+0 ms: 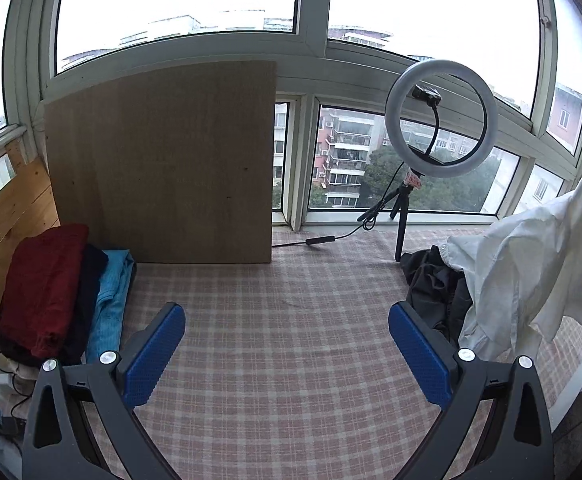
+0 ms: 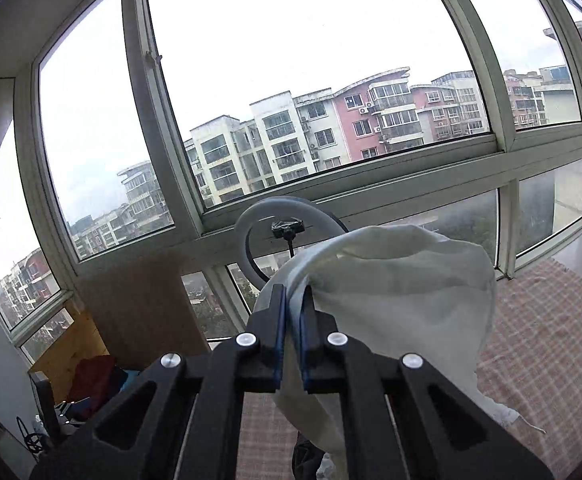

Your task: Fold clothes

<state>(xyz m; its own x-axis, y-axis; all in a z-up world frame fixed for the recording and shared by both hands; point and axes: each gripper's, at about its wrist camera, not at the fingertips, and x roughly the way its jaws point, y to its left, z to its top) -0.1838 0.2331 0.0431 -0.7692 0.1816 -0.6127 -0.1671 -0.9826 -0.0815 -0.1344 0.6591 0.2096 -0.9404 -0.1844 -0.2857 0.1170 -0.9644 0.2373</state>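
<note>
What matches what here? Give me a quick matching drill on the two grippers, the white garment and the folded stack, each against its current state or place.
1. left gripper
2. right gripper
3. white garment
4. folded clothes stack

a. beside the wooden panel, at left
b. open over the plaid cloth
c. hanging lifted
d. shut on fabric

Pairs: 1-b, 2-d, 3-c, 4-a
</note>
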